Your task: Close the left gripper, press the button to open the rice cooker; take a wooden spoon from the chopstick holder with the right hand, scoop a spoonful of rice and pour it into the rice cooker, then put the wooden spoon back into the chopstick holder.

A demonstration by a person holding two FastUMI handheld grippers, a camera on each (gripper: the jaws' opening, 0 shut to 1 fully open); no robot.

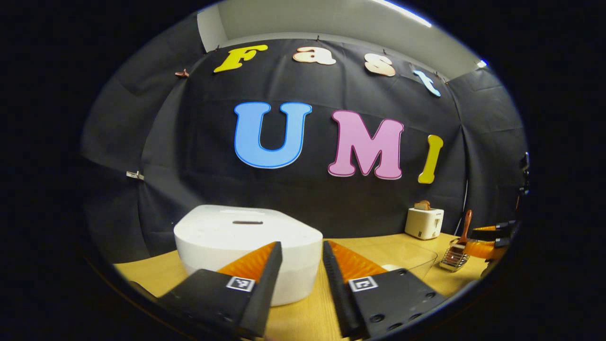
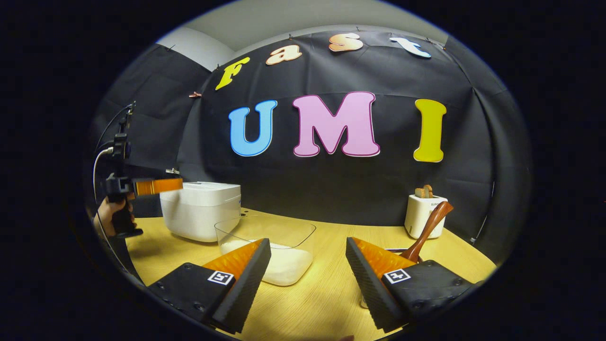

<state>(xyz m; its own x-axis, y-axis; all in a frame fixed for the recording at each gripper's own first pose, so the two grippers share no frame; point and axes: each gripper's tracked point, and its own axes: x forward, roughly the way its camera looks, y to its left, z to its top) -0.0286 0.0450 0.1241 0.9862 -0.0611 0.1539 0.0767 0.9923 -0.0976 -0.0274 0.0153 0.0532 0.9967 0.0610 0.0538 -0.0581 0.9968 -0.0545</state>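
Wooden table (image 1: 303,317) carries the cooker (image 1: 246,246), lid down, just ahead of the left gripper (image 1: 302,265), whose fingers are narrowly parted. These should be brought together before the button is pressed squarely. The right gripper (image 2: 307,279) gapes wide, beside the spoon (image 2: 426,232).

I can read no usable text: the toaster (image 2: 424,215) at the far right carries a small front mark, too blurred to make out
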